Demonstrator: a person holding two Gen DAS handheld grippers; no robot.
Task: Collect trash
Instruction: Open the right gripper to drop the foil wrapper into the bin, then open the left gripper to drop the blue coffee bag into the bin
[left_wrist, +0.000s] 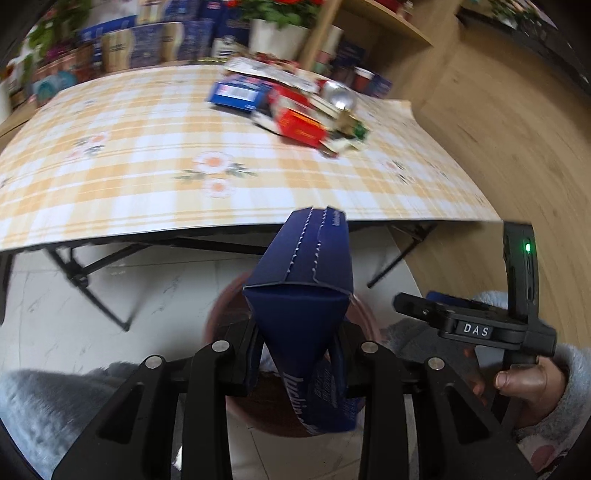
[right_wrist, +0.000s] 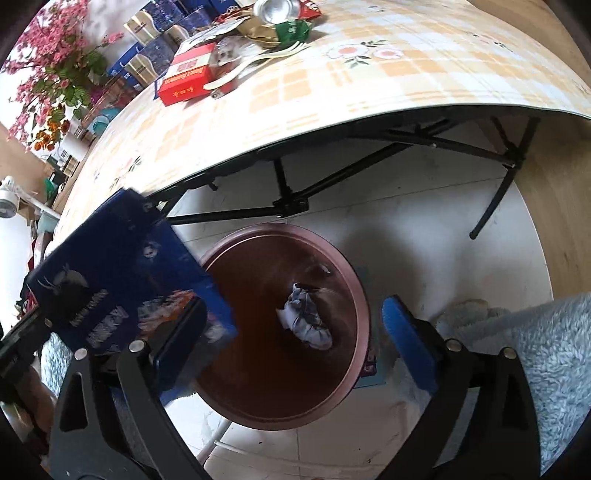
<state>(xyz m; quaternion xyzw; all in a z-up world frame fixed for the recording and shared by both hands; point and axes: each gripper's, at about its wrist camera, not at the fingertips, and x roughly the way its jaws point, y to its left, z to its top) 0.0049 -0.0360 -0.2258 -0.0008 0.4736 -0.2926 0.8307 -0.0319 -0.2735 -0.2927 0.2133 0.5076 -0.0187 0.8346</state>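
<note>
My left gripper (left_wrist: 297, 365) is shut on a dark blue carton (left_wrist: 306, 273) and holds it above a brown round bin (right_wrist: 354, 295) on the floor. The carton also shows in the right wrist view (right_wrist: 110, 280), at the left, over the bin's rim. My right gripper (right_wrist: 295, 332) is open and empty above the bin, which holds a crumpled wrapper (right_wrist: 308, 321). A pile of trash lies on the checked table: a red box (left_wrist: 299, 118), a blue box (left_wrist: 236, 94), a silver can (left_wrist: 338, 94).
The folding table (left_wrist: 147, 177) has black legs (right_wrist: 280, 184) just beyond the bin. White plastic cutlery (right_wrist: 255, 61) lies by the red box (right_wrist: 188, 74). A wooden wall (left_wrist: 498, 129) stands to the right. Boxes and flower pots (left_wrist: 277, 33) stand behind the table.
</note>
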